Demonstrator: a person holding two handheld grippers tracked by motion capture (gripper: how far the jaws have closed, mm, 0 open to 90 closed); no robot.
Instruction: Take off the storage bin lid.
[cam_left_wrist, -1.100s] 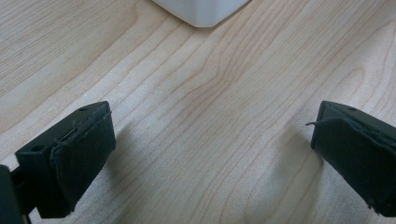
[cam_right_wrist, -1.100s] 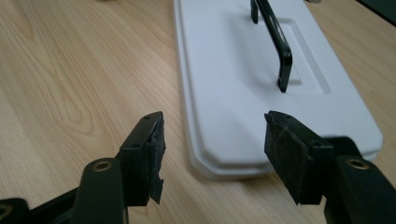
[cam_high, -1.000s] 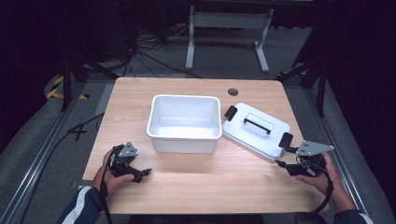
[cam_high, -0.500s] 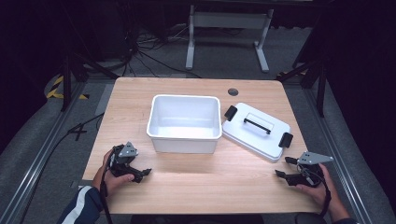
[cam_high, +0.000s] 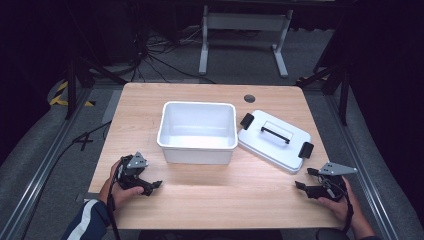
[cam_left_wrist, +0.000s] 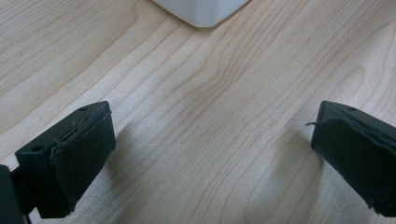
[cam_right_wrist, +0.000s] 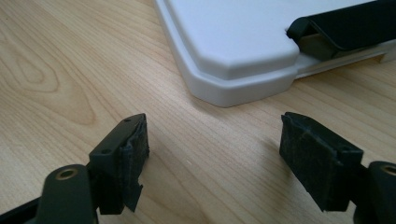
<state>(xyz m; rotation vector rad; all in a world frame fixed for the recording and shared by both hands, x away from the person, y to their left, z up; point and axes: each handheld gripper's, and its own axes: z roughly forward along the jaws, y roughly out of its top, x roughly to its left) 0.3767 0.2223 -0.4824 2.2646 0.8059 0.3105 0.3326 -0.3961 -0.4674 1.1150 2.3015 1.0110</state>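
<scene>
Lid (cam_high: 275, 139) lies flat on the table (cam_high: 210, 195), touching the empty box (cam_high: 198, 131) at its 3 o'clock: removal done. My right gripper (cam_high: 303, 185), jaws just widened and empty, rests at the lid's 5 o'clock; left gripper (cam_high: 154, 186) wide, idle.

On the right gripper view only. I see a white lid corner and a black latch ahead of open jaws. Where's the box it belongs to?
Observer: The white box stands mid-table, left of the lid, open side up and looking empty.
Operator: Lid sitting on the box at all?
Observer: No. It lies flat on the table beside the box, black handle up; I cannot tell whether they touch.
Operator: What's the left gripper doing?
Observer: The left gripper rests at the near left of the table, jaws open on nothing, with a box corner ahead.
Operator: And mine relative to the lid?
Observer: The right gripper sits near the lid's near corner, apart from it.
</scene>
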